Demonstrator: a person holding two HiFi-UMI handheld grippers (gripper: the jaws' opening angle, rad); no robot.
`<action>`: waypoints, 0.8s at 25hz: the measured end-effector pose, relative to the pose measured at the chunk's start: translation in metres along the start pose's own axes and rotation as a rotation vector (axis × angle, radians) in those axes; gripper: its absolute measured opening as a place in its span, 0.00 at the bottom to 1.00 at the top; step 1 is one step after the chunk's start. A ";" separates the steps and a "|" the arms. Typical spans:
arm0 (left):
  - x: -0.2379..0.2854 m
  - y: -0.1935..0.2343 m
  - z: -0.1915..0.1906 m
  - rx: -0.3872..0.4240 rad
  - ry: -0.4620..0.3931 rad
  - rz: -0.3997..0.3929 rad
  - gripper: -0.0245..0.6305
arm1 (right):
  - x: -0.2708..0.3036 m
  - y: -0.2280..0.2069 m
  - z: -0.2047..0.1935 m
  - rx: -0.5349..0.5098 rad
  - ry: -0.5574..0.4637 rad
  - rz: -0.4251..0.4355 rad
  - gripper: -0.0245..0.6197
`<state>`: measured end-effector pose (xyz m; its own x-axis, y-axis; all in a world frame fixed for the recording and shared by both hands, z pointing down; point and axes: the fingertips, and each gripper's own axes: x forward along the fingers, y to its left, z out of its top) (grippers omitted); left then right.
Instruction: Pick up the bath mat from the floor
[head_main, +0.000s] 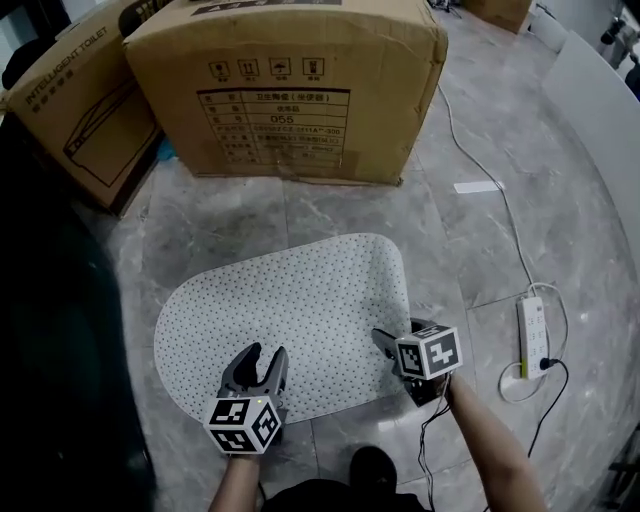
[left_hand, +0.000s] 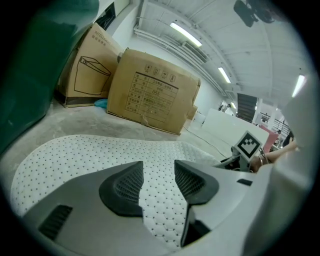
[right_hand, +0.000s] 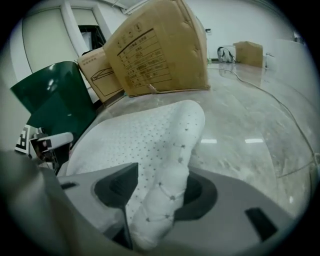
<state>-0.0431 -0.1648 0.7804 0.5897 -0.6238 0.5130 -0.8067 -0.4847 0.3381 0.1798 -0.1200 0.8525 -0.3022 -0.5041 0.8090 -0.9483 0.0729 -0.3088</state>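
The bath mat is lying on the marble floor, just in front of a big cardboard box. The right gripper is pinching the mat's near right edge, and the fabric is bunching into a thick fold between its jaws (that edge is standing up off the floor). The left gripper is sitting at the near left edge with its jaws partly apart. The mat is showing flat between them, not squeezed. A power strip is lying well off to the right.
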 end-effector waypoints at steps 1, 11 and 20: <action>-0.005 0.003 0.000 -0.006 -0.004 0.007 0.34 | -0.001 0.008 0.003 -0.017 -0.010 0.010 0.37; -0.054 0.040 -0.007 -0.066 -0.049 0.094 0.34 | -0.019 0.024 0.016 -0.044 -0.083 -0.059 0.10; -0.137 0.122 -0.007 -0.131 -0.092 0.323 0.36 | -0.030 0.072 0.027 -0.036 -0.132 -0.002 0.09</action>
<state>-0.2223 -0.1338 0.7566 0.2998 -0.7873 0.5388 -0.9465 -0.1748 0.2713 0.1231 -0.1225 0.7929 -0.2871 -0.6131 0.7360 -0.9526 0.1015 -0.2870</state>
